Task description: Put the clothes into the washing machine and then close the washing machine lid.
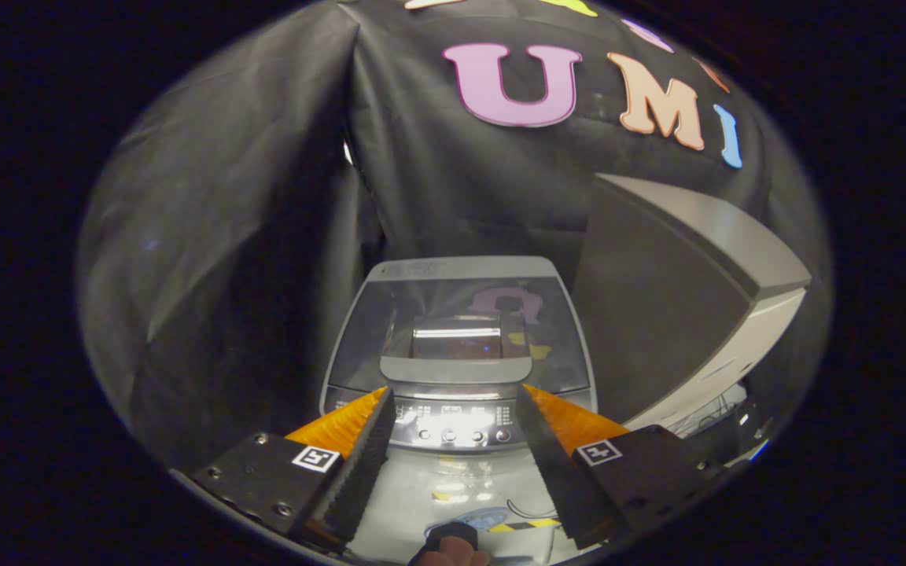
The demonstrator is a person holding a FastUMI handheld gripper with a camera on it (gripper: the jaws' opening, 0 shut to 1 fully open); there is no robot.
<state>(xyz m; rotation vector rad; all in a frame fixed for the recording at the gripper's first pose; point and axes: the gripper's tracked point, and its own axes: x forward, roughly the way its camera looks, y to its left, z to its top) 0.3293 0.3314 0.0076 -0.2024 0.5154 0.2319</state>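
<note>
So the gripper (451, 440) has its two fingers spread wide with nothing between them, just bare gap, and through that gap you look straight at the washing machine's lit control strip with its row of round silver buttons (453, 424). Using the grey top-loading washing machine (459, 346) as the landmark: it sits dead ahead of the fingertips and a bit below them, and the gripper is lined up pretty much on its centreline, pointing front to back. Its dark see-through lid with the grey handle bar (457, 368) looks to be lying flat and shut already, handle edge nearest the fingers, hinge side farthest. No clothes that I can pick out anywhere, so I can't say where they are. To the right of the machine is a big grey slanted box-like unit (681, 299), close beside it. Below the fingers a bit of the person's hand (453, 554) peeks in, over a pale floor (421, 487). My guess is that lid has to come up first.
</note>
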